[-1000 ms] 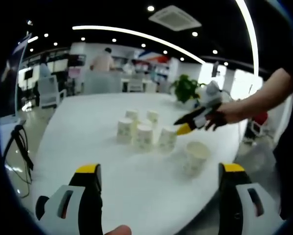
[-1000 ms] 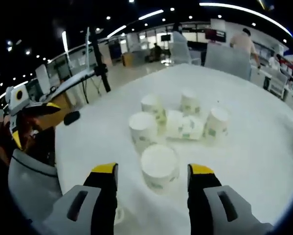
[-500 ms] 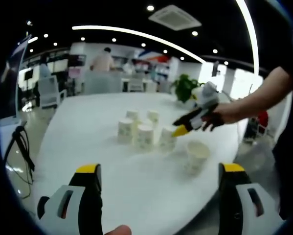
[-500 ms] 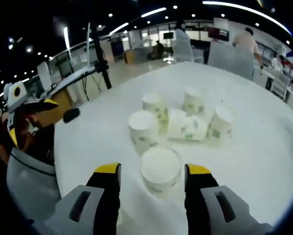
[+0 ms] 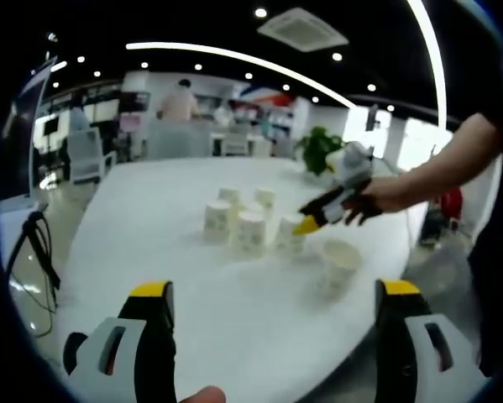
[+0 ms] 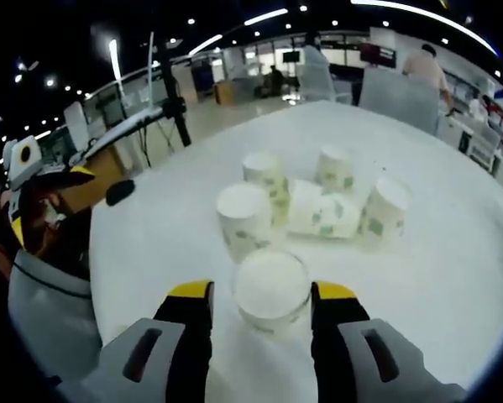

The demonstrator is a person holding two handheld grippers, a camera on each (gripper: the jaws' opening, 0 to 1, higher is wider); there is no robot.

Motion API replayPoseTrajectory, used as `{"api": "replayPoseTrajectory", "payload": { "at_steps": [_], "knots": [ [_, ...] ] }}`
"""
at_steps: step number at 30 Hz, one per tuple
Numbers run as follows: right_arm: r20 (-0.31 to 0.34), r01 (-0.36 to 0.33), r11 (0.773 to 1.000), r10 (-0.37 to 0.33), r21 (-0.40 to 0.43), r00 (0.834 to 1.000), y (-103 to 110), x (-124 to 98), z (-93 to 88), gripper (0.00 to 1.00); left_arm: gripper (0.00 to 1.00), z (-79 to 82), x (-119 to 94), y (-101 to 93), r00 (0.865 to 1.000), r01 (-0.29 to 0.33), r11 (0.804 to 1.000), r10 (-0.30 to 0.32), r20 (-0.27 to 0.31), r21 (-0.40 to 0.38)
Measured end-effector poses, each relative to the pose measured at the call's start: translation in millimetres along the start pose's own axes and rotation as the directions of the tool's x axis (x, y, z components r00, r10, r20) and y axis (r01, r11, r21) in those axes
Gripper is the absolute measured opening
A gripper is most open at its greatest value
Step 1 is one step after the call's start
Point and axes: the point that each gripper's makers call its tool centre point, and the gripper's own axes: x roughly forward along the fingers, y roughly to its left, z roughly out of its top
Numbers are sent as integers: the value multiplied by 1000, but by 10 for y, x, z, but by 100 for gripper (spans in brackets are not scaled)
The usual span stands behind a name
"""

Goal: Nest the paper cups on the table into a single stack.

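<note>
Your right gripper (image 6: 261, 300) has crept forward until its open jaws bracket the nearest upright cup (image 6: 271, 290) on the table (image 6: 453, 252), ready to close, while your left gripper (image 5: 276, 315) stays wide open, well short of the cluster.

In the right gripper view, a lone cup (image 6: 270, 290) stands on the surface (image 6: 453, 252) between the right claw (image 6: 264, 300) jaws. Just behind it stand four more cups (image 6: 246, 220), grouped around one lying cup (image 6: 322, 214). The left claw (image 6: 37, 197) is well left of the lone cup.
</note>
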Motion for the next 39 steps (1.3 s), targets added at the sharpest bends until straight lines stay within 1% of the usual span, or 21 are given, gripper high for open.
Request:
{"api": "replayPoseTrajectory", "payload": {
  "at_steps": [2,4,9,14,19,23,30,39],
  "knots": [
    [-6,1,1000,-1,-13,1000,-7,0,-4,37,100,-2,-7,-13,1000,3,1000,-3,1,-3],
    [-9,2,1000,-2,-15,1000,-17,3,-5,35,100,-9,-10,-18,1000,4,1000,-4,-2,1],
    [-13,2,1000,-2,-12,1000,-23,1,-5,34,100,-21,-13,-9,1000,0,1000,0,-2,-5],
    [-23,-2,1000,2,-8,1000,-30,-12,-10,34,100,-22,-4,-32,1000,9,1000,-9,-3,-2],
    [-21,-10,1000,10,16,1000,-42,-38,-11,33,100,8,11,-35,1000,12,1000,-12,0,0],
    [-19,-6,1000,6,7,1000,-61,-83,-4,33,100,33,27,-45,1000,17,1000,-17,4,1],
    [0,5,1000,-5,5,1000,-100,-176,32,33,100,68,48,-42,1000,20,1000,-20,6,7],
    [47,8,1000,-8,13,999,-85,-298,156,33,100,104,63,-76,999,31,999,-31,14,14]
  ]
}}
